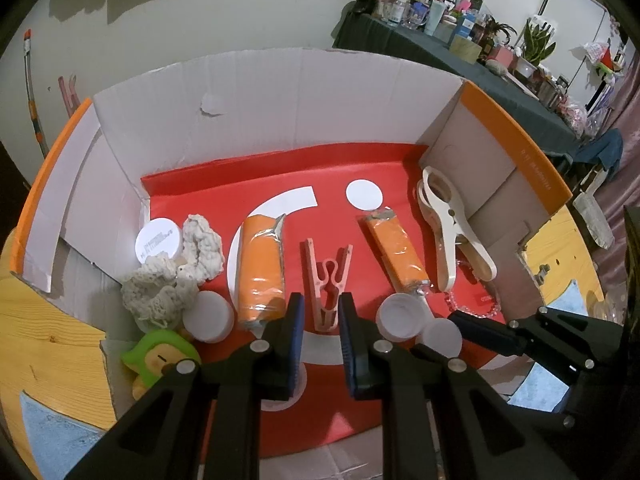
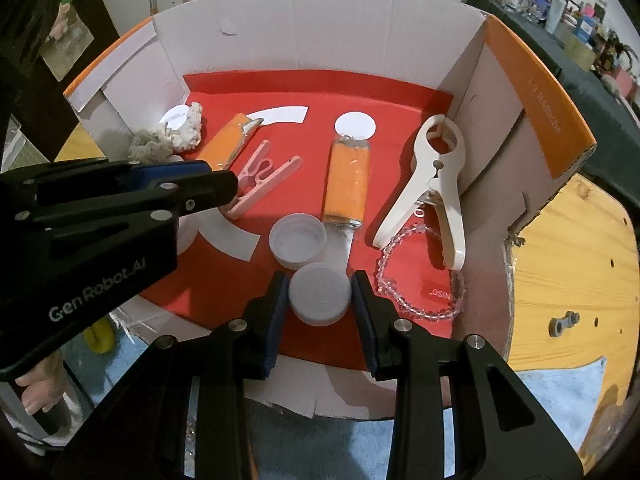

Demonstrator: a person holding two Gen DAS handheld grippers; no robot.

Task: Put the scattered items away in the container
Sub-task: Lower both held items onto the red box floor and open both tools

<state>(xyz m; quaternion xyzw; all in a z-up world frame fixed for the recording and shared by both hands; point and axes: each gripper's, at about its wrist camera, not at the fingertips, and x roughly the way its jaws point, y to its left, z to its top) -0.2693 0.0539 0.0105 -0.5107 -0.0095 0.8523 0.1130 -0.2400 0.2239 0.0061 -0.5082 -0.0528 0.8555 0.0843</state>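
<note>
A cardboard box (image 1: 256,92) with a red floor holds the items. My left gripper (image 1: 321,320) is open, its jaws on either side of the near end of a pink clothes peg (image 1: 328,280). My right gripper (image 2: 320,300) is open with a white cap (image 2: 319,292) between its fingers, not clamped. Two orange packets (image 1: 259,268) (image 2: 347,180), a big white clip (image 2: 438,184), a clear bead bracelet (image 2: 420,276), an open white lid (image 2: 297,242), cream scrunchies (image 1: 172,276) and a white jar (image 1: 158,240) also lie inside.
A green and yellow toy (image 1: 154,360) lies at the box's near left corner. The box stands on a wooden table (image 2: 572,272) with blue cloth (image 2: 560,388). A cluttered dark-clothed table (image 1: 460,52) stands behind at the right.
</note>
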